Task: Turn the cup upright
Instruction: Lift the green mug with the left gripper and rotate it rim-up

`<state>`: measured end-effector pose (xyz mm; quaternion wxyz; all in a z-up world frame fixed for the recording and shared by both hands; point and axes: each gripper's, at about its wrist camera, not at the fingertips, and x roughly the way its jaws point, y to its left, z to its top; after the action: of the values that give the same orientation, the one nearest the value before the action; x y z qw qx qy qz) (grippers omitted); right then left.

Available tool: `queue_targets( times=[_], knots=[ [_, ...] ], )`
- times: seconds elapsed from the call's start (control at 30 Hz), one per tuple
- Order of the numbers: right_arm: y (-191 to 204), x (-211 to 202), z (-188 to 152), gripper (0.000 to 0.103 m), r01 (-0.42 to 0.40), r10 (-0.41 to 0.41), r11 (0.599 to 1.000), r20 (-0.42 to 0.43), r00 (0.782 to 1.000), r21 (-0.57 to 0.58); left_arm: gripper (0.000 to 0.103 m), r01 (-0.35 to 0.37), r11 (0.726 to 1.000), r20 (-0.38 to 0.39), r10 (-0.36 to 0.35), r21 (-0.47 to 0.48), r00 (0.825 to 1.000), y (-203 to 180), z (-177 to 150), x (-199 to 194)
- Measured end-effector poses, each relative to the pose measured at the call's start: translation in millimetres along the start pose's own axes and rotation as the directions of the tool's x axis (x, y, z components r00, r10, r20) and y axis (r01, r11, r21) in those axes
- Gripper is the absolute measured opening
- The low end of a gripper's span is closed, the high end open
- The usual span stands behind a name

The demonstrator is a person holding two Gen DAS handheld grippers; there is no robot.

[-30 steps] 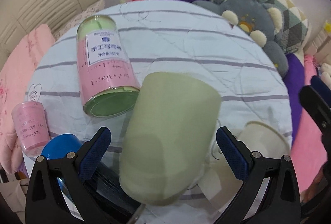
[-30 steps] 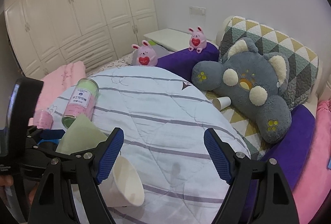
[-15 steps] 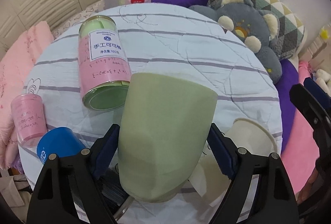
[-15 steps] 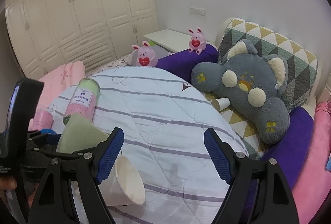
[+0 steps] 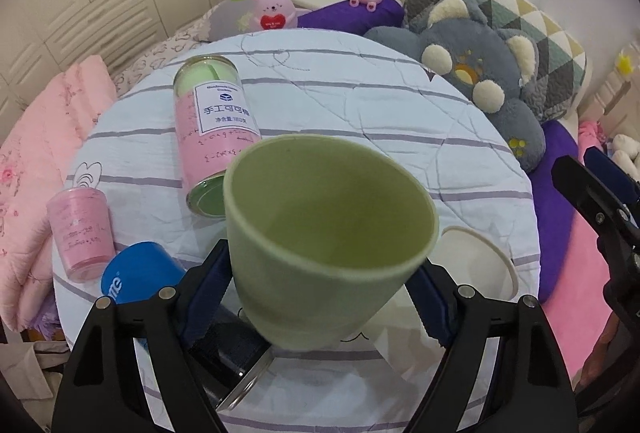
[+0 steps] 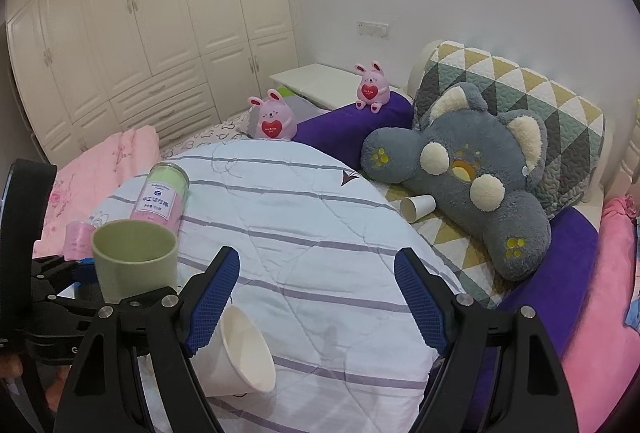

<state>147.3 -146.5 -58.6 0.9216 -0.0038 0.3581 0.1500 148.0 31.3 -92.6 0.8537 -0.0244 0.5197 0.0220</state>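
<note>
A pale green cup (image 5: 320, 245) is held between the blue pads of my left gripper (image 5: 320, 297), lifted above the round striped table (image 5: 360, 105). Its mouth faces up and away from the camera. In the right wrist view the same green cup (image 6: 134, 257) stands upright in the left gripper (image 6: 44, 285) at the left edge. My right gripper (image 6: 316, 297) is open and empty above the table, its fingers wide apart. A white paper cup (image 6: 244, 353) lies on its side just below its left finger.
A pink-and-green tall can (image 5: 212, 137) lies on the table. A small pink jar (image 5: 80, 233), a blue lid (image 5: 140, 273) and a dark jar (image 5: 232, 361) sit at the near left. The white paper cup (image 5: 476, 265) lies right. A grey plush (image 6: 472, 169) and pillows are behind.
The left gripper closed on the green cup and turned it over: its base faced up before, now its open mouth faces up. The right gripper barely moved.
</note>
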Motion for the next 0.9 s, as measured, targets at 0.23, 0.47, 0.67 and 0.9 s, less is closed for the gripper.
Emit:
queue_targets(
  times=[0.23,0.47,0.67,0.9],
  knots=[
    [3.3,-6.9,-2.3,0.081,-0.002,0.002,1.000,0.005,1.000,-0.005,0.083,-0.003,1.000,0.016,0.003,-0.009,1.000,1.0,-4.5,-8.8],
    [8.6,-17.2,-3.5,0.081,-0.010,0.010,1.000,0.018,1.000,-0.019,0.083,-0.003,1.000,0.052,0.004,-0.025,0.999,0.9,-11.9,-26.6],
    [12.4,-29.3,-4.6,0.081,-0.017,0.018,0.999,0.037,0.999,-0.030,0.083,-0.011,0.999,0.098,0.014,-0.038,0.995,1.3,-24.6,-51.7],
    [17.0,-46.4,-9.1,0.081,-0.017,0.020,0.999,0.063,0.998,-0.044,0.083,-0.018,0.999,0.169,0.026,-0.047,0.985,-1.6,-39.6,-85.9]
  ],
)
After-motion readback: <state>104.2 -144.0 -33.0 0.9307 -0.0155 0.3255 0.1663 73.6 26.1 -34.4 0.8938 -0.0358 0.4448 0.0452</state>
